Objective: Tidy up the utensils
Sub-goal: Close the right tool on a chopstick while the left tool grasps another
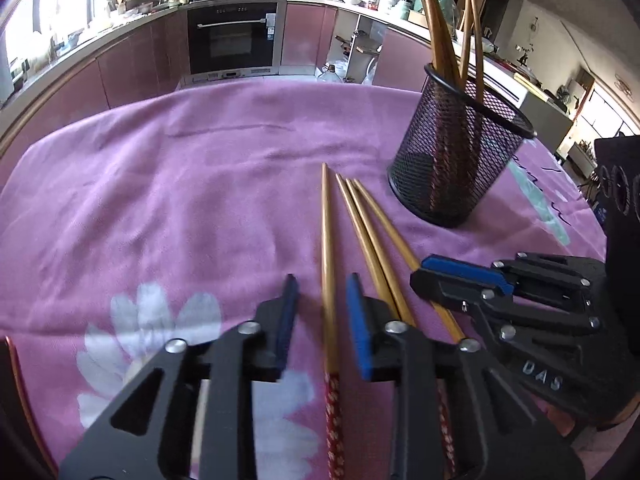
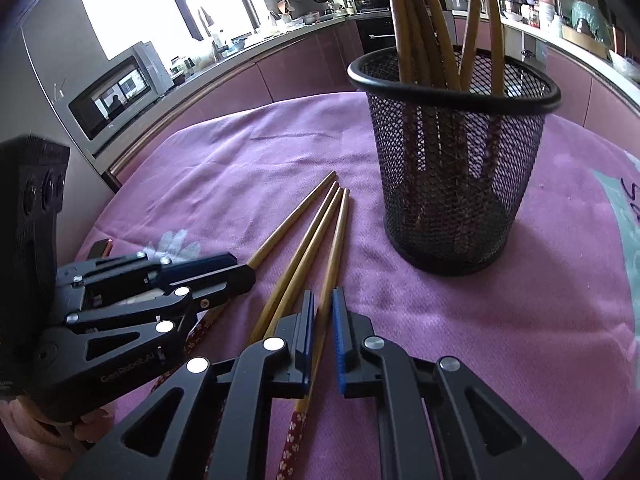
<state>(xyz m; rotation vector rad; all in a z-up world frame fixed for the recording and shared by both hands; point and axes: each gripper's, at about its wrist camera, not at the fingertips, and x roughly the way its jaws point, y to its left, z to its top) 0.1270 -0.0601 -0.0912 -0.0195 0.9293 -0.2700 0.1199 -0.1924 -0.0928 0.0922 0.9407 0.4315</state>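
- Left gripper (image 1: 322, 320) tilts steeply down over the pink cloth (image 1: 160, 200). Its jaws stand part open, astride one chopstick (image 1: 327, 264); clear gaps show on both sides, so the pads do not press it.
- Right gripper (image 2: 323, 336) tilts down alike, just right of the left one. Its jaws are nearly closed on a chopstick (image 2: 334, 264), the blue pads (image 2: 339, 344) tight against the shaft.
- Two more chopsticks (image 2: 304, 248) lie on the cloth between the two grippers, side by side, tips pointing away.
- A black mesh cup (image 2: 456, 184) stands upright ahead and right of the right gripper, well beyond its fingertips, with several chopsticks (image 2: 424, 32) leaning inside.
- A hand shows faintly under the left gripper in the right wrist view.
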